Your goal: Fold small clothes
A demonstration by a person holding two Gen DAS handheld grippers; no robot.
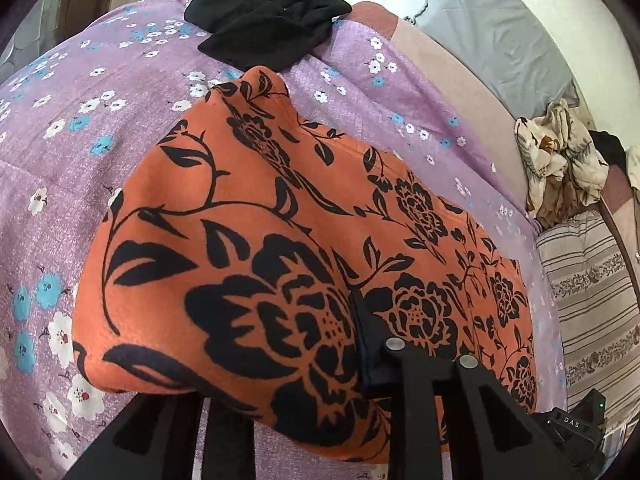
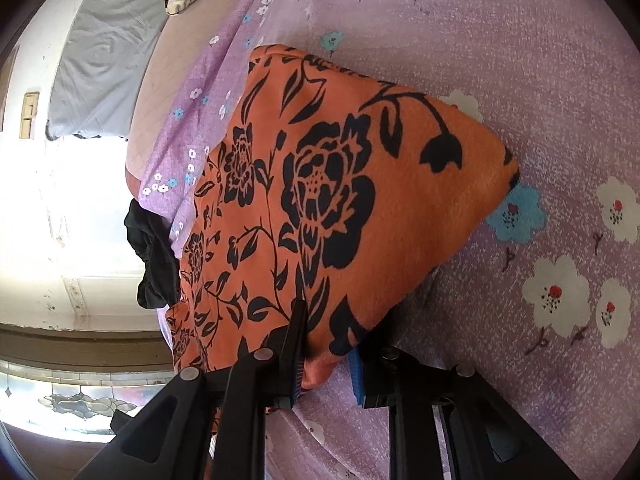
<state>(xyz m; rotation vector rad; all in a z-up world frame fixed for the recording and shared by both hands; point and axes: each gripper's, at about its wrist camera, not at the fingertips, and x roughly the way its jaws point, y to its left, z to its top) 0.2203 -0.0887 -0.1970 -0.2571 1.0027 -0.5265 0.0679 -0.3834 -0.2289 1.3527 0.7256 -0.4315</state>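
Garment: an orange fabric garment printed with black roses and vines (image 1: 280,240) lies on the bed, spreading forward from both hand-held grippers; it looks doubled over, with a soft rounded fold along one side.
Left hand-held gripper (image 1: 304,380): its jaws stand narrow with the near edge of the orange cloth pinched between them. One black finger (image 1: 374,344) lies on top of the fabric; the other is hidden under the cloth, so I judge the grip partly from how the fabric drapes over it.
Right hand-held gripper (image 2: 326,354): narrow too, clamped on a corner of the same garment. The cloth bunches between a black finger (image 2: 294,344) and the blue-padded finger (image 2: 358,376) beside it.
Why held so: two grips on one edge keep that edge taut and straight, which suits carrying it over the rest of the garment for a fold, or squaring it up.
Bed surface: a lilac bedsheet with white and blue flowers (image 2: 560,120) lies under everything, giving a flat place to lay the fold.
Other clothes: a crumpled black garment (image 1: 268,20) lies ahead of the left hand-held gripper, just beyond the far tip of the orange one; a cream patterned bundle of cloth (image 1: 560,152) sits well off to its right, by a grey pillow (image 1: 500,32).
Stage: the fold seems to be in progress, not finished.
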